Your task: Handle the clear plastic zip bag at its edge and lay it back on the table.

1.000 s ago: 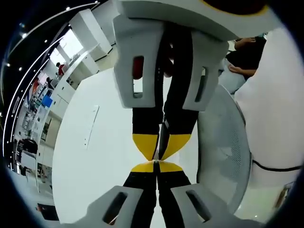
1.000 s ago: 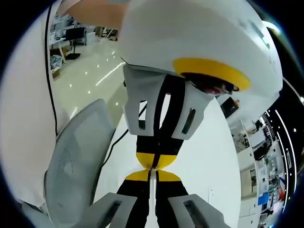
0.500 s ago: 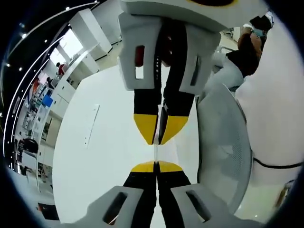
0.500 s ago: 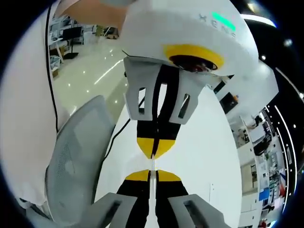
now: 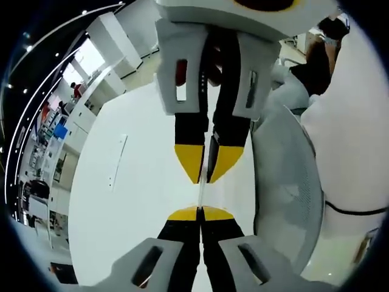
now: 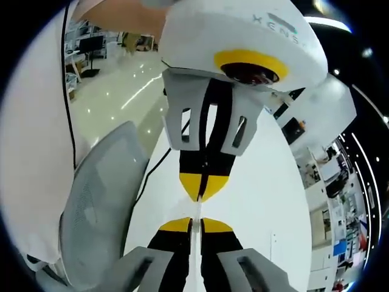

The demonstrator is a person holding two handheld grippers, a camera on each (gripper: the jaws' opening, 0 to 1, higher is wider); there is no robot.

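The clear zip bag [image 5: 200, 194] shows edge-on as a thin pale strip stretched between the two grippers above the white table [image 5: 121, 207]. In the left gripper view my left gripper [image 5: 199, 212] rises from the bottom, its yellow-tipped jaws shut on the strip. My right gripper [image 5: 205, 173] hangs down from the top, shut on the other end. In the right gripper view the bag [image 6: 197, 208] runs from my right gripper [image 6: 196, 223] up to my left gripper [image 6: 202, 192]. A short gap separates the two pairs of tips. The rest of the bag is too transparent to make out.
A grey mesh chair [image 5: 285, 182] stands against the table's edge, also seen as the chair [image 6: 100, 201]. A person in white [image 5: 352, 134] is beside it. A black cable [image 6: 152, 176] crosses the table's edge. A thin flat strip [image 5: 117, 161] lies on the table.
The two grippers' tips touched a second ago; they have drawn apart, and a short length of the bag's edge shows between them.
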